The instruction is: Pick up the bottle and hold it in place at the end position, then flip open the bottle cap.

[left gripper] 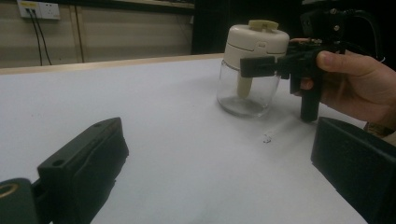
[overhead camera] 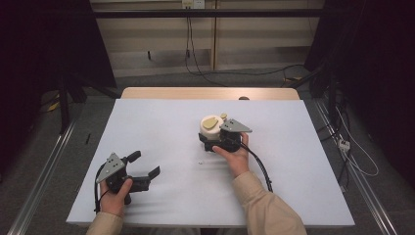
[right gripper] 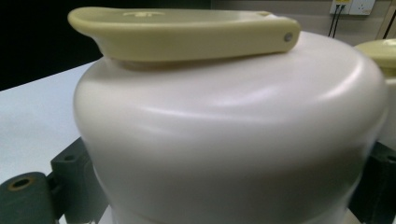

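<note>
Black fingers of the right gripper (overhead camera: 211,140) pinch the jar (left gripper: 251,70) at its cream lid (right gripper: 224,130), centre of the table (overhead camera: 161,122). The left gripper (overhead camera: 145,165) rests lower left, fingers spread — idle. Grasp looks done; the yellow flap (right gripper: 182,30) remains closed — opening likely remains.

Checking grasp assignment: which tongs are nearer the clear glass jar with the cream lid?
Right. The right tongs straddle the clear glass jar with the cream lid, jaws at either side below the lid. The left tongs sit open, well apart at the table's near left.
</note>
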{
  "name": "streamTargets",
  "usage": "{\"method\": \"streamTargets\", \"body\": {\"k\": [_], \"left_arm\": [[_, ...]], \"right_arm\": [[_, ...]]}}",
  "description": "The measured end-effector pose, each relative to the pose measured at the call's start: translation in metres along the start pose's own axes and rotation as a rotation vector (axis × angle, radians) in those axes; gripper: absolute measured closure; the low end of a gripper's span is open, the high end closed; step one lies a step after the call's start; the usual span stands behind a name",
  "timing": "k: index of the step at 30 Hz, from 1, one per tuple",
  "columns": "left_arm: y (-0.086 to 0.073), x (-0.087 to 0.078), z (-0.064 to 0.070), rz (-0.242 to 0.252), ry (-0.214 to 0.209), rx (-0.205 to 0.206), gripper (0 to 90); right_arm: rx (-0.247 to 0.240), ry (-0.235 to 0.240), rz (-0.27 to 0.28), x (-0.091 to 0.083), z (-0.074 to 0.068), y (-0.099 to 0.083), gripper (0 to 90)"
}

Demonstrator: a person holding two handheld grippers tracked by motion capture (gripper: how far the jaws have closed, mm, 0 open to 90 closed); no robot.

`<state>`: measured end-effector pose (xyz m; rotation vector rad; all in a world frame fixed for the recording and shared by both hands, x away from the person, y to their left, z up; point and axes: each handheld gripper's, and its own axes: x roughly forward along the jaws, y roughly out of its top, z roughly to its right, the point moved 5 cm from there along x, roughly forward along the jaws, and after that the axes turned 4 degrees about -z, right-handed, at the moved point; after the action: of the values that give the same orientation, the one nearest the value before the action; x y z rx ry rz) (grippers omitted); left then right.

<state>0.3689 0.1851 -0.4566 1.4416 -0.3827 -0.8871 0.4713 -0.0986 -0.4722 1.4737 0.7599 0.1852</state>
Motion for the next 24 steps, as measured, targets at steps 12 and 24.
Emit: {"method": "streamTargets", "body": {"k": [12,24], "left_arm": [[0.008,0.008,0.006,0.015,-0.015,-0.012,2.8],[0.017,0.022,0.012,-0.024,-0.028,-0.040,2.8]], "right_arm": [[0.004,0.002,-0.005,-0.001,0.000,-0.001,6.6],[0.003,0.001,-0.008,-0.001,0.001,-0.001,6.6]]}}
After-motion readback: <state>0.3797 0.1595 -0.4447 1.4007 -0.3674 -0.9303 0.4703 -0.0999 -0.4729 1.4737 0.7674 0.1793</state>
